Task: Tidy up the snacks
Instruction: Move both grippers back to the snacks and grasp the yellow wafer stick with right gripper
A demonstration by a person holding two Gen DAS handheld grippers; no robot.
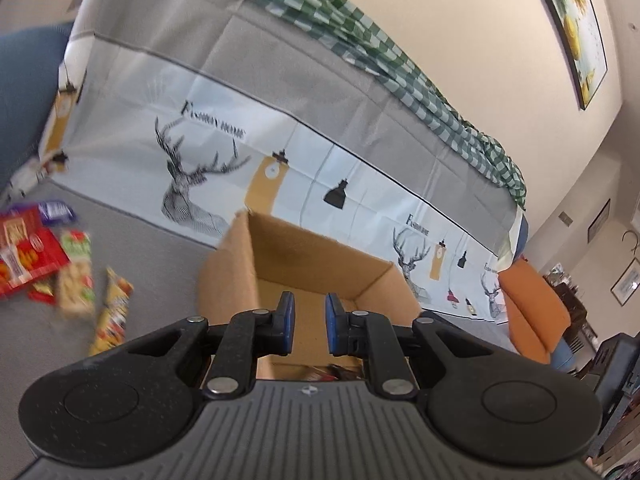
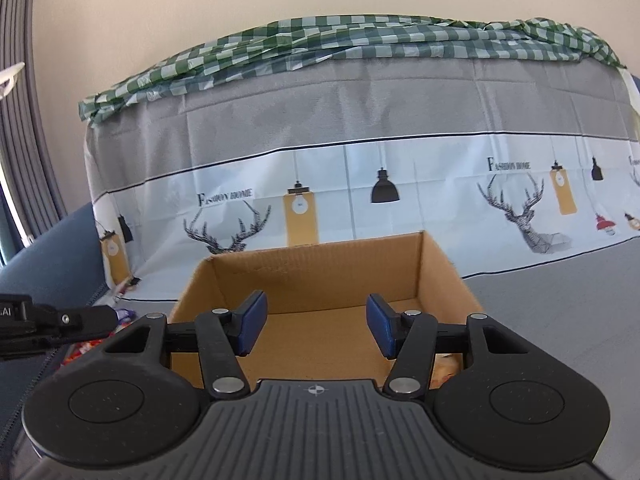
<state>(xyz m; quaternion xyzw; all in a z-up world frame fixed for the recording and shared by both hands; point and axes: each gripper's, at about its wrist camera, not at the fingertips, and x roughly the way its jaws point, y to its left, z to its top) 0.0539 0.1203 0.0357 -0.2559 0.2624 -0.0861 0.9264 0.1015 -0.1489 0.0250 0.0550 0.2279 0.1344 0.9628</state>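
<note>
Snack packets (image 1: 60, 264) lie scattered on grey cloth, left of the cardboard box (image 1: 304, 264); the left gripper (image 1: 310, 322) hovers over it, jaws narrowly parted, empty. Right gripper (image 2: 316, 326) spread empty above the box (image 2: 320, 280).

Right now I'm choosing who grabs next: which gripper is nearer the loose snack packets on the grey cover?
Left. The left gripper sits over the cardboard box, with the snack packets just off its left side. The right gripper faces the box's middle, farther away.

"Fashion Home" (repeated) on printed cloth (image 2: 360, 184).
</note>
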